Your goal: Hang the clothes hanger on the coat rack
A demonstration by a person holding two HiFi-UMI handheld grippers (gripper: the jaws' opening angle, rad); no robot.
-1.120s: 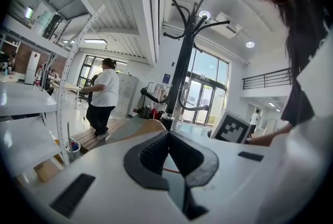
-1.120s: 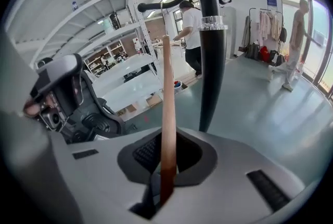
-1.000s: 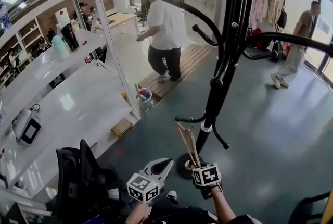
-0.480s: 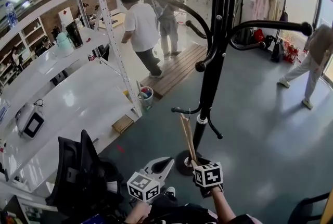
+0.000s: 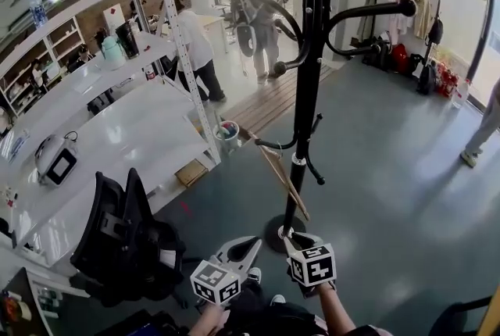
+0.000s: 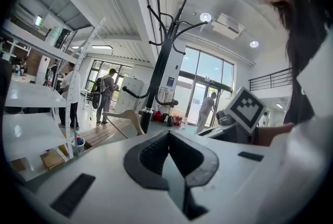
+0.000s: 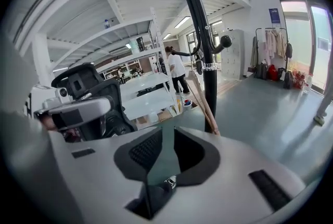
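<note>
The black coat rack [image 5: 301, 92] stands on the grey floor straight ahead. A wooden clothes hanger [image 5: 285, 182] hangs from one of its low arms and slants steeply down beside the pole. My right gripper [image 5: 295, 237] is just below the hanger's lower end, near the rack's base, open and empty. In the right gripper view the hanger [image 7: 204, 98] sits beyond the gripper [image 7: 165, 132], apart from its jaws. My left gripper [image 5: 254, 243] is shut on nothing, left of the right one. In the left gripper view this gripper [image 6: 167, 133] faces the rack [image 6: 161, 77] and hanger [image 6: 125, 116].
A black office chair [image 5: 125, 241] stands close on the left, in front of white shelving [image 5: 117, 139]. A small bin [image 5: 228, 135] sits by the shelf post. Two people [image 5: 262, 14] stand at the back, and a clothes rail [image 5: 406, 6] is far right.
The hanger has left my right gripper, which held it upright before, and now hangs on the rack's low arm. The right jaws have opened. People at the back have walked on.
</note>
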